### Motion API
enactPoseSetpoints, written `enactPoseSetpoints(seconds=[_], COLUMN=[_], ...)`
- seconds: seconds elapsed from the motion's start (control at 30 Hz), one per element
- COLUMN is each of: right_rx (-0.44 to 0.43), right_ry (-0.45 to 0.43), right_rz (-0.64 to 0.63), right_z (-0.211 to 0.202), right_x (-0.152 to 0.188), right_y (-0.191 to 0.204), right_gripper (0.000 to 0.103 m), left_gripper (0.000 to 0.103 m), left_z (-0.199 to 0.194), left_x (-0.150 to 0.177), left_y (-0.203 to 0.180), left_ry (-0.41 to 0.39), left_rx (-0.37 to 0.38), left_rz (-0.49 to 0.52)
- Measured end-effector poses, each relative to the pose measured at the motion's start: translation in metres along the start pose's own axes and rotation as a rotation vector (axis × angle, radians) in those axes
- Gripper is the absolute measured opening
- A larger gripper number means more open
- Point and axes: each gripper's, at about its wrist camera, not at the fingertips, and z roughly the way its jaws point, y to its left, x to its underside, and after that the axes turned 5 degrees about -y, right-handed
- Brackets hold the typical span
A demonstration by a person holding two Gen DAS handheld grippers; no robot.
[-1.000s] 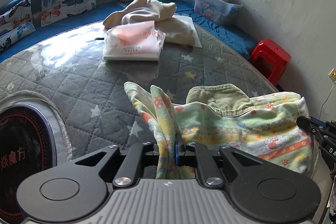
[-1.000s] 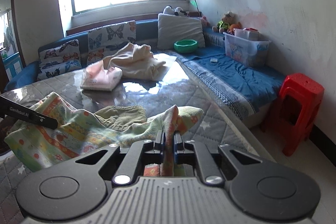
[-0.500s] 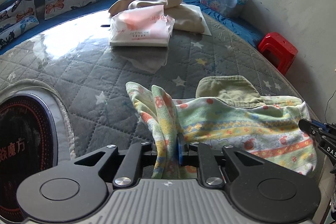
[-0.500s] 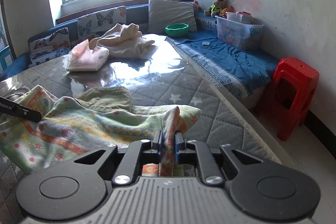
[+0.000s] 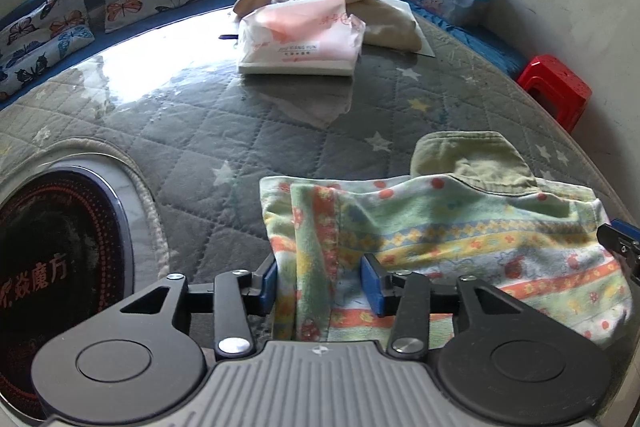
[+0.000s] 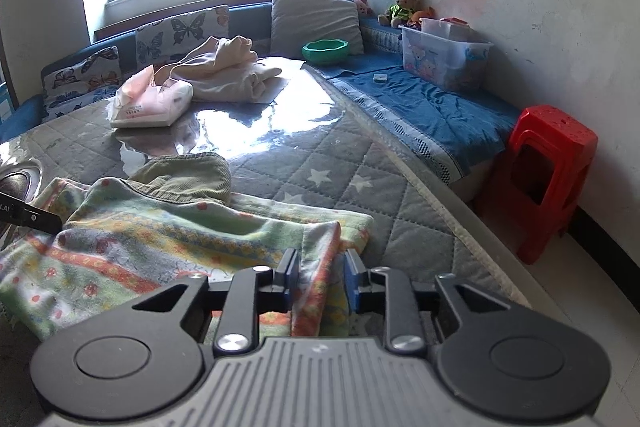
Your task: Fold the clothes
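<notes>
Garment (image 5: 460, 239) — pastel, striped, floral — lies folded flat; both jaws just opened, cloth loose between.

Pink tissue pack (image 5: 298, 39): small dark print, roughly "JIU XIANG YUN", with a smaller line under it too small to read. Round black cooktop (image 5: 56, 279) at left: red Chinese characters, "焱魔方" legible. Black gripper arm (image 6: 28, 215) at left edge: white letters cut off, unreadable.
</notes>
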Motion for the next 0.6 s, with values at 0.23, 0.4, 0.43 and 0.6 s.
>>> enactPoseSetpoints(seconds=[0.23, 0.4, 0.43, 0.6], right_rx=[0.016, 0.033, 0.036, 0.033], right_ry=[0.013, 0.03, 0.027, -0.012], right_rz=[-0.005, -0.012, -0.008, -0.023], right_z=[0.014, 0.023, 0.022, 0.018], right_x=[-0.002, -0.001, -0.003, -0.013], right_y=[0.001, -0.001, -0.001, 0.005], right_gripper=[0.033, 0.04, 0.041, 0.044], left_gripper=[0.053, 0.053, 0.053, 0.053], left_z=[0.005, 0.004, 0.003, -0.002], left_x=[-0.001, -0.002, -0.003, -0.011], left_y=[0.006, 0.006, 0.004, -0.006], left_ry=[0.001, 0.002, -0.002, -0.025], left_rx=[-0.04, -0.041, -0.038, -0.014], left_rz=[-0.004, 0.003, 0.004, 0.005])
